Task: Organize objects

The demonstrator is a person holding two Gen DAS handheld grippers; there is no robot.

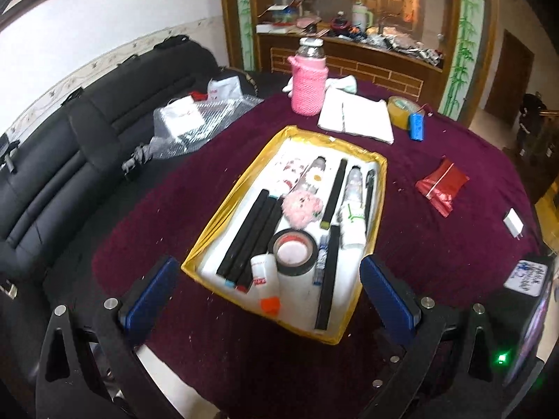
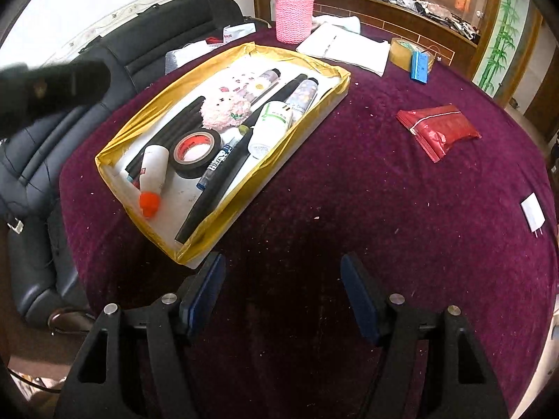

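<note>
Yellow-lined tray (image 1: 209,244) lies between the spread left tool (image 1: 269,289); right tool (image 2: 283,296) spread, empty.

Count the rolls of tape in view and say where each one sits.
2. A black tape roll lies inside the yellow-rimmed tray, near its front end. A clear brownish tape roll sits on the purple tablecloth beyond the tray, beside a blue battery pack. Others may be hidden.

You see a round bench (image 2: 349,209) covered with dark purple cloth. On it lie a gold-edged tray (image 2: 223,209), a pink knitted bottle (image 2: 293,17), white papers (image 2: 346,49), a roll of clear tape (image 2: 401,52), a blue block (image 2: 419,66), a red packet (image 2: 436,127) and a white plug (image 2: 532,214) near the edge.
</note>
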